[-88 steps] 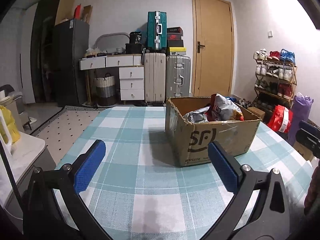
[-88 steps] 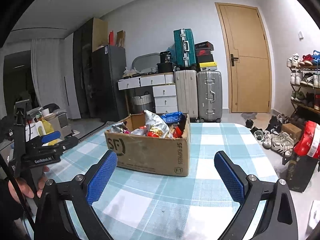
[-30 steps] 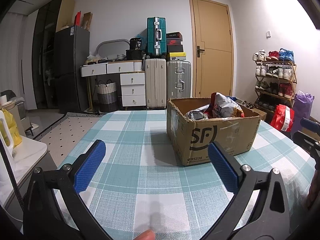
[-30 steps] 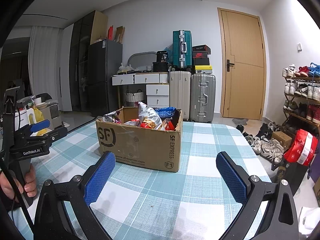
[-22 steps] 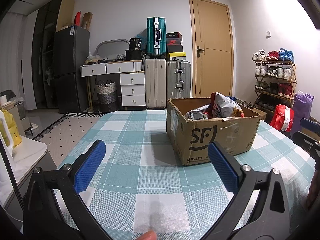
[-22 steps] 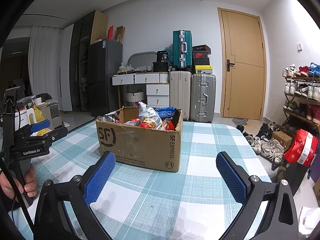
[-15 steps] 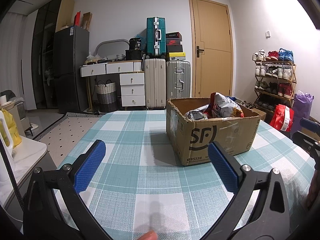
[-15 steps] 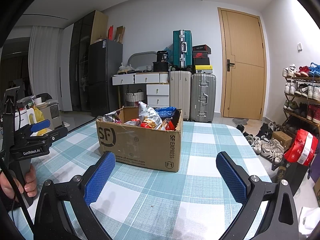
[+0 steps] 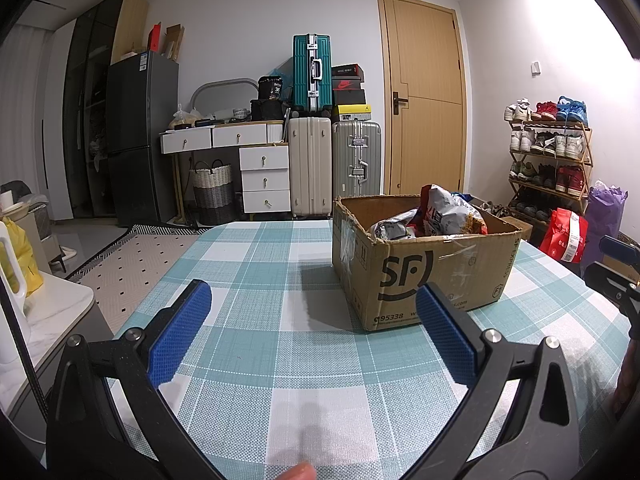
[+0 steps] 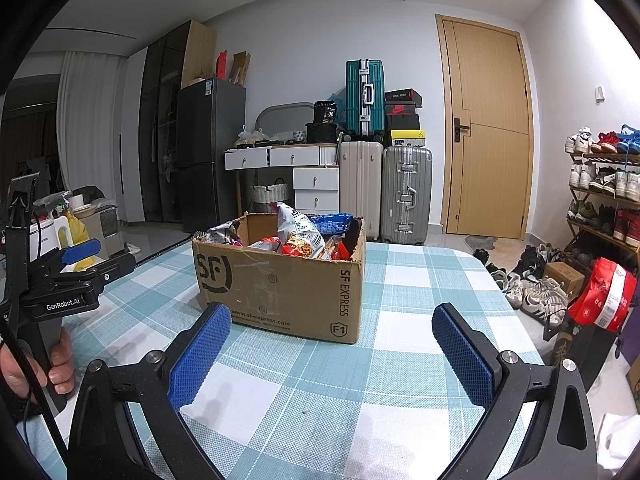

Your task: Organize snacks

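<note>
A brown SF Express cardboard box [image 9: 424, 276] stands on the teal-checked tablecloth [image 9: 280, 320]; it also shows in the right wrist view [image 10: 280, 292]. Several snack bags fill it, among them a grey-white bag [image 9: 448, 212], a white and orange bag [image 10: 300, 236] and a blue pack [image 10: 332, 222]. My left gripper [image 9: 316, 336] is open and empty, low over the cloth, in front of and left of the box. My right gripper [image 10: 332, 352] is open and empty, in front of the box's near corner. The left gripper also shows at the left edge of the right wrist view [image 10: 76, 276].
Suitcases [image 9: 312, 160], white drawers [image 9: 264, 176] and a dark fridge [image 9: 140, 136] line the back wall beside a wooden door [image 9: 424, 112]. A shoe rack [image 9: 548, 160] and red bag [image 9: 564, 236] stand right of the table. A white side table [image 9: 24, 312] is left.
Over the last second nothing has visibly changed. Since 2.9 s ago both views have shifted slightly, and the right gripper has drawn a little nearer the box.
</note>
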{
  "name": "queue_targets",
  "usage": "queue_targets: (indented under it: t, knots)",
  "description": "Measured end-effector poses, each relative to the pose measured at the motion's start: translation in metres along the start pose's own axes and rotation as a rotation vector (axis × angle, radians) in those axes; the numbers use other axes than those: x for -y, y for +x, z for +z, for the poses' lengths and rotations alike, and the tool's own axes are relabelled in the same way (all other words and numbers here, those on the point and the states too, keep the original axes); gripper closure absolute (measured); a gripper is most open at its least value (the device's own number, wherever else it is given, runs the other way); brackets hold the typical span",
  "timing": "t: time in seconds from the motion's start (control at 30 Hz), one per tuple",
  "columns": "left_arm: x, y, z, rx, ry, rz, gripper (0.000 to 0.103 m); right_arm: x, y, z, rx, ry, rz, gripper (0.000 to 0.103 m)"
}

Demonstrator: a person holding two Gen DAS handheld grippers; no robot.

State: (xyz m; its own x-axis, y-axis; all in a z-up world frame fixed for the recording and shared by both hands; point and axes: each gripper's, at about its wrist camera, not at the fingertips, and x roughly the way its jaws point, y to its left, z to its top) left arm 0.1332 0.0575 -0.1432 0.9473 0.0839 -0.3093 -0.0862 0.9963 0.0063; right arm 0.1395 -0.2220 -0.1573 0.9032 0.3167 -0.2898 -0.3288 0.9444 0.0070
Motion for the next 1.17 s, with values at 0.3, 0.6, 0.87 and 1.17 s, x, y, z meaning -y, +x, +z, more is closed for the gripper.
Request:
queue_targets:
  t: [0.3, 0.6, 0.87, 1.17]
  knots:
    - [0.0002, 0.0001, -0.0001, 0.0, 0.0, 0.0, 0.001, -0.0002, -0.0001, 0.0001, 0.0, 0.0, 0.0, 0.001]
    - [0.0003, 0.0002, -0.0003, 0.0, 0.002, 0.0, 0.001, -0.0002, -0.0003, 0.0003, 0.0, 0.0, 0.0, 0.001]
    - [0.0001, 0.0001, -0.0003, -0.001, 0.005, 0.0, 0.001, -0.0019, 0.0027, -0.0005, -0.004, 0.001, 0.003, 0.001]
    - [-0.0067, 0.0003, -0.0031, 0.002, -0.01, 0.007, 0.001, -0.0033, 0.0047, -0.0023, -0.007, 0.002, 0.004, 0.001]
